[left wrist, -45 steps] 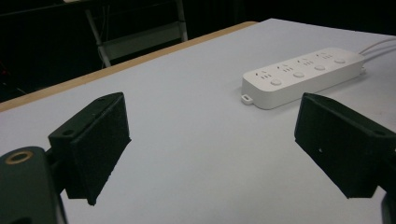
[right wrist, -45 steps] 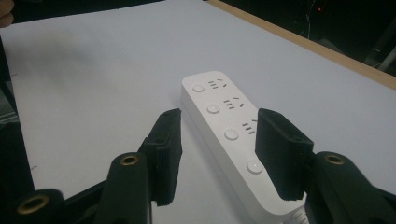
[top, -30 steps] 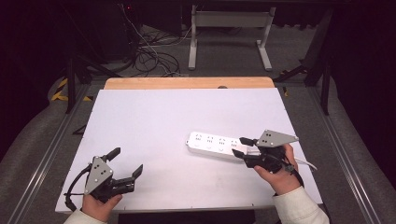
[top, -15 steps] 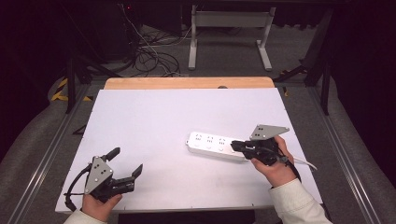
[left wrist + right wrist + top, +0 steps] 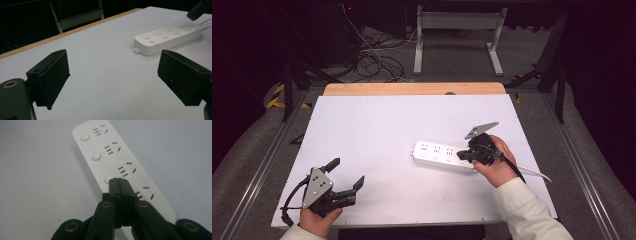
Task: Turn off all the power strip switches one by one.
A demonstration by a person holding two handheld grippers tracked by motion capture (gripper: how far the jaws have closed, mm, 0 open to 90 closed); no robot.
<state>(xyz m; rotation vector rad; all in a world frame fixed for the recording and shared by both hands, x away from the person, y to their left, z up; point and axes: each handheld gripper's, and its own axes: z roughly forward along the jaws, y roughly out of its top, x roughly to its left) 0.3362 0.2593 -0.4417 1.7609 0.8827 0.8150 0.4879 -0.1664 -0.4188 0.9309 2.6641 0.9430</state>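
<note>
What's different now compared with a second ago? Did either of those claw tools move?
The right gripper has swung from beside the white power strip to above its cable end, jaws shut, tips over a round button. It grips nothing. The power strip lies where it was, and the left gripper rests open at the table's near corner as before.

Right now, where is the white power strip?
In the high view the power strip lies flat on the table, right of the middle, with the right gripper over its near end, jaws shut.
</note>
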